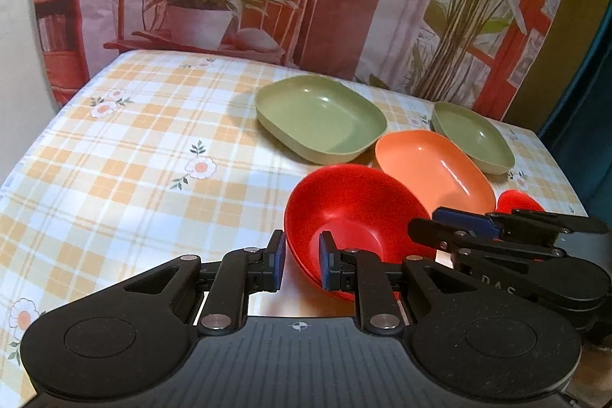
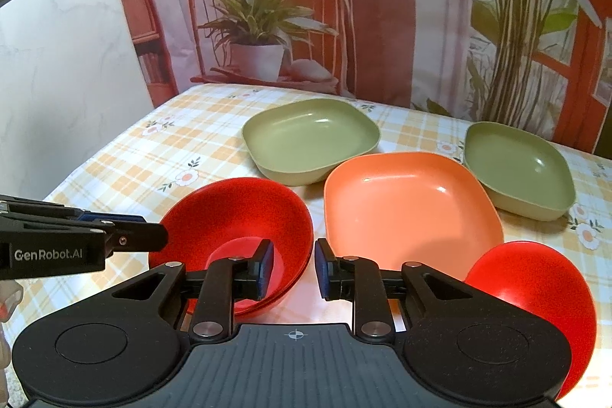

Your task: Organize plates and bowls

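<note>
Slipping is the main risk. The left hand-held gripper (image 1: pixel 302 262) is nearly shut on the near rim of the round red plastic bowl (image 1: pixel 355 209), one finger inside and one outside. That is a thin pinch on a smooth, sloping wall. The bowl sits low and centre in both views, on the checked, flower-printed surface (image 2: pixel 114 171). A second edge line under its near rim suggests two nested bowls, and I judge a lift could carry one and leave the other.

The right hand-held gripper (image 2: pixel 294 268) straddles the opposite rim with a narrow gap. I cannot tell whether its pads press. Uneven pulls from the two sides could tip or twist the bowl.

A squarish orange plastic dish (image 2: pixel 409 205) lies just beside the bowl to the right. Another red bowl (image 2: pixel 535 285) sits at the lower right, and either could get knocked.

Both hand-held grippers slant downward toward the far edge. The left one enters from the left edge of the right wrist view.
</note>
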### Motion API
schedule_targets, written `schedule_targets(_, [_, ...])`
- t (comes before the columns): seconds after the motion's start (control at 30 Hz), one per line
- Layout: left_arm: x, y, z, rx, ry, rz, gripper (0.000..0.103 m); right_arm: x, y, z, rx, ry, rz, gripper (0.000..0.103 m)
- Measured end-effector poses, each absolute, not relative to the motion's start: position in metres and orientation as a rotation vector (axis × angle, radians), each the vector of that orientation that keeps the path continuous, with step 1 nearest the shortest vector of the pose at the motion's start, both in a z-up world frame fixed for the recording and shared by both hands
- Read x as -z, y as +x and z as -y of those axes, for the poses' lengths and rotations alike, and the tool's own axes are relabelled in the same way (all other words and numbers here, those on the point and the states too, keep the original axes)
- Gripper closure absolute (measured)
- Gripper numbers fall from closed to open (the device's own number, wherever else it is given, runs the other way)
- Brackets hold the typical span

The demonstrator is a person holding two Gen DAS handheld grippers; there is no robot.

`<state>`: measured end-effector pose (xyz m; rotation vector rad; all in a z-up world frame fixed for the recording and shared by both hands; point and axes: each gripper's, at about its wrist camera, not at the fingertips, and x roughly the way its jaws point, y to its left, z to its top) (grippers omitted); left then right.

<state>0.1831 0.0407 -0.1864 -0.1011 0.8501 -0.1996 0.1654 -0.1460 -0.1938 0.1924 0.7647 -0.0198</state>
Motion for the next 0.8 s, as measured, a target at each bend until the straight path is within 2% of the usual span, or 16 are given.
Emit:
schedule_targets(0.37, [0.165,0.180,-0.010,0.263,-0.069,-0.797,0.083,0.177,0.133,0.188,0.118,0.226,-0.706,0.080])
schedule_targets(0.8, [0.164,0.182,0.068,0.431,-0.040,-0.788,0.083,0.182,0.081,0.262,0.291,0.260,-0.645,0.080])
